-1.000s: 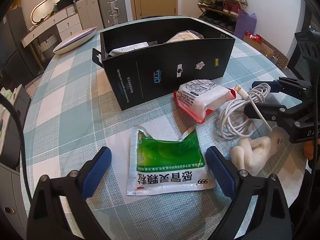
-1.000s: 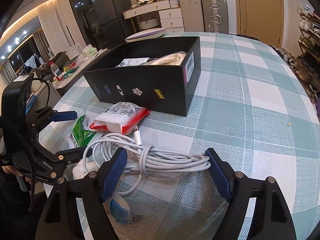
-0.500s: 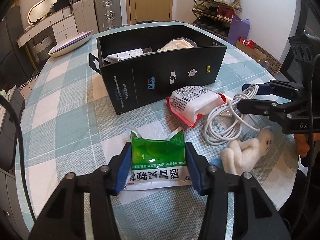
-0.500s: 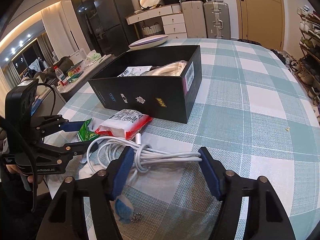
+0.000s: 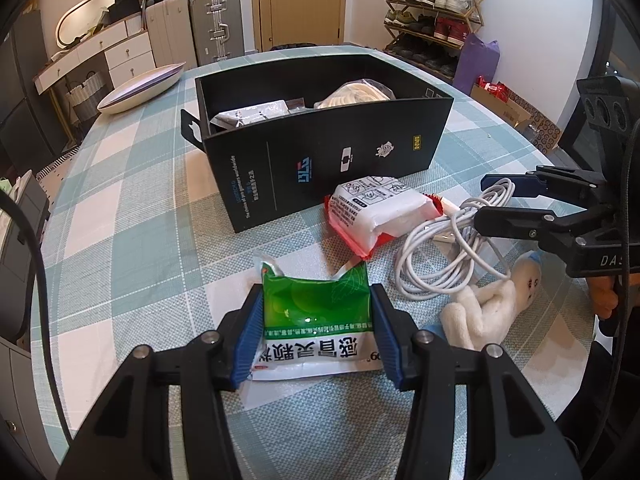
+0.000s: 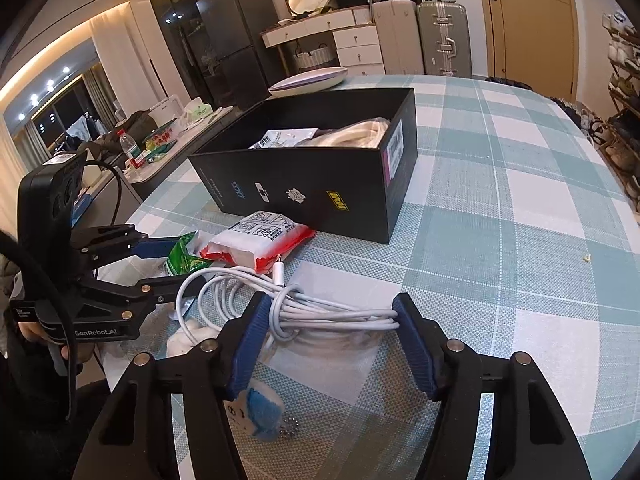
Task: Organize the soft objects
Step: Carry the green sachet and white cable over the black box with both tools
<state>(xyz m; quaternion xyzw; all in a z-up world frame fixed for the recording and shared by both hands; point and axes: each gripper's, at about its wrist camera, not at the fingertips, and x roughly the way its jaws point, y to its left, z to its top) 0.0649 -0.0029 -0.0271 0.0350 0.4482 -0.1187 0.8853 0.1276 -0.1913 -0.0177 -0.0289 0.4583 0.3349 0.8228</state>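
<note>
Green-and-white medicine pouch (image 5: 316, 322) clamped between blue pads (image 5: 248, 334) of left gripper (image 5: 316, 334); fingers closed against both side edges, pouch buckled upward at its top, lower edge close to checked surface (image 5: 120, 240). Cannot tell whether fully lifted clear. Same pouch visible from right wrist view (image 6: 182, 258), beside left gripper (image 6: 160, 268).

White charging cable (image 6: 304, 306), coiled and tied round its middle, between fingers (image 6: 250, 344) of right gripper (image 6: 332, 344). Fingers partly closed, pads touching the bundle at both ends; firm grip or mere contact: cannot tell. From left wrist view, cable (image 5: 440, 256) loops lying on surface, right gripper (image 5: 496, 200) over far end.

Red-and-white packet (image 5: 380, 212) on surface, just in front of black box (image 5: 320, 160), touching cable end. Seen also at (image 6: 260, 242).

Black box open-topped, already containing silver-grey packet (image 5: 252, 114) and cream bundle in clear wrap (image 5: 356, 96).

White plush toy with blue part (image 5: 492, 304) on surface near cable, beneath right gripper; blue end at (image 6: 262, 410).

White oval dish (image 5: 140, 88) at far edge of surface, well apart from the rest.
</note>
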